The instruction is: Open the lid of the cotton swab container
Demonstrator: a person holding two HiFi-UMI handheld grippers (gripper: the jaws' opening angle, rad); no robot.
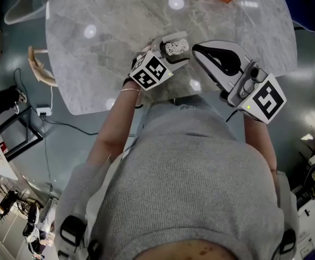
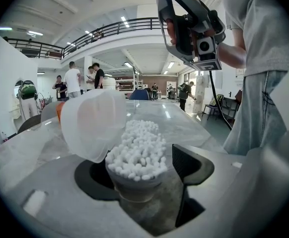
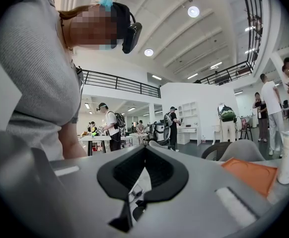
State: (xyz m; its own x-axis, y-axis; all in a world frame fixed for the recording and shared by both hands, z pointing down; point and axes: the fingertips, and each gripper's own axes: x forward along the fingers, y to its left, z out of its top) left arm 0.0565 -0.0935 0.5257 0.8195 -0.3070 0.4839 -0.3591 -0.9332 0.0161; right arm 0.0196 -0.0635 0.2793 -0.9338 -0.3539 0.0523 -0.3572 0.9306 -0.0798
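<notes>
Jaws of the left gripper [image 2: 143, 180] stood released and apart, with the cotton swab container [image 2: 133, 187] upright between them on the tabletop [image 2: 184, 125], the right pad [image 2: 189, 162] clear of it. Its lid [image 2: 92, 123] hung flipped open over the left jaw, swabs [image 2: 139, 148] exposed; the right gripper [image 3: 143, 170], raised ahead, was clenched empty

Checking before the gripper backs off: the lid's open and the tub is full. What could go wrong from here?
1. The cotton swab container is heaped to the brim with its lid flipped open. One pad of the left gripper stands clear of it, so it looks unclamped. A nudge could tip it and spill swabs onto the table.
2. The lid hangs beside the other jaw and may snag as the gripper withdraws.
</notes>
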